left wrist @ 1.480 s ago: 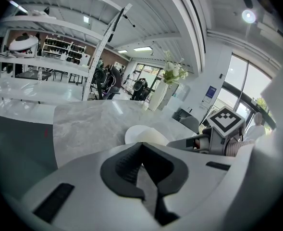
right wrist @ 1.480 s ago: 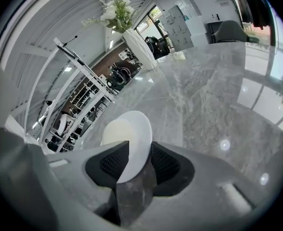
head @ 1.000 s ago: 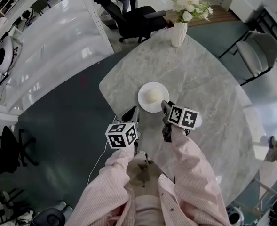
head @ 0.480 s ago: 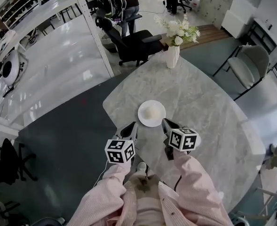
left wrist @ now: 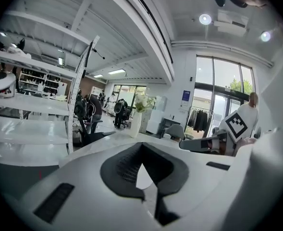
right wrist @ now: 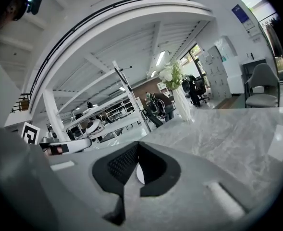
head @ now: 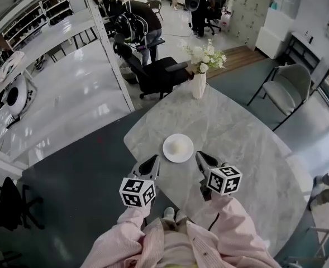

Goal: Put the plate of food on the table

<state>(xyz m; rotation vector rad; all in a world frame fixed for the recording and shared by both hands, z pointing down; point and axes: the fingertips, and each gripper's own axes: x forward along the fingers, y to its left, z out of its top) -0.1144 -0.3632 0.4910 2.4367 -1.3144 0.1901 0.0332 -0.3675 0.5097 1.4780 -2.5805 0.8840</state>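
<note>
On marble table (head: 248, 138), round plate w/ food (head: 178, 148) flat, no long axis; left tool (head: 151, 162), right tool (head: 203, 158) closed, empty

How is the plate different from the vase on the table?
The plate is flat and round; the vase is tall and upright. The plate holds a pale lump of food; the vase holds white flowers. The plate sits nearer the person; the vase stands by the table's far edge. Both are white and rest on the table.
</note>
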